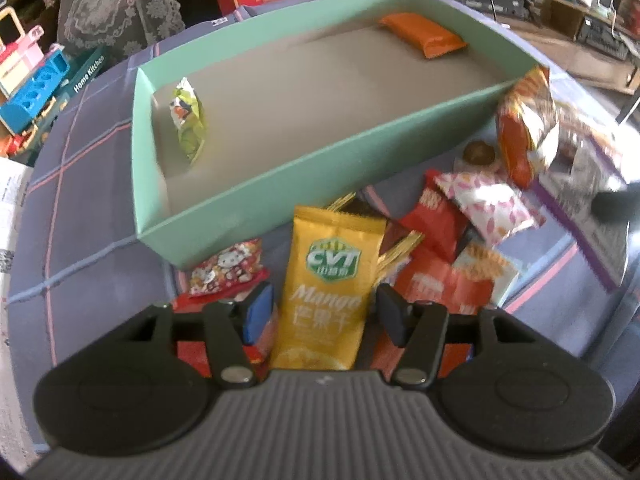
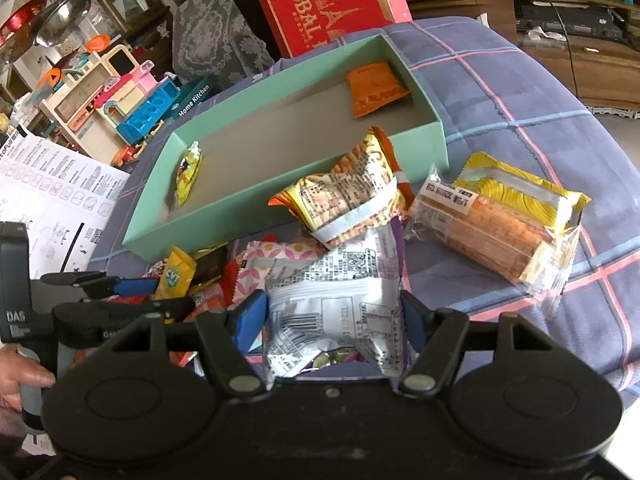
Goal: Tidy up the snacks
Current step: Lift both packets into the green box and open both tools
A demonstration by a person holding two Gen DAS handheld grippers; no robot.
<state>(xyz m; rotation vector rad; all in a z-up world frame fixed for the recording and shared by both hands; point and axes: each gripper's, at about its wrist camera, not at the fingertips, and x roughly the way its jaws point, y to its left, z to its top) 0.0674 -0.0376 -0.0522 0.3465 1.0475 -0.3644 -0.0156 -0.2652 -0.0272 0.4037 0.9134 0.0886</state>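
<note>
- The left gripper (image 1: 326, 312) has its jaws apart around a yellow mango packet (image 1: 326, 280), not pressing it.
- The right gripper (image 2: 334, 322) is clamped on a white packet (image 2: 336, 304).
- Beyond the snack pile, the green box (image 1: 240, 188) holds two packets.

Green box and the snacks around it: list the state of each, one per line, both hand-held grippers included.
Green box: open-topped, mostly bare inside.
Orange packet: flat in the box's far end.
Yellow-green packet: propped at the box's near-left wall.
Mango packet: sealed, between open jaws, ungripped.
White-purple bag: sealed, gripped.
Left hand-held gripper: open.
Right hand-held gripper: shut on the bag.
</note>
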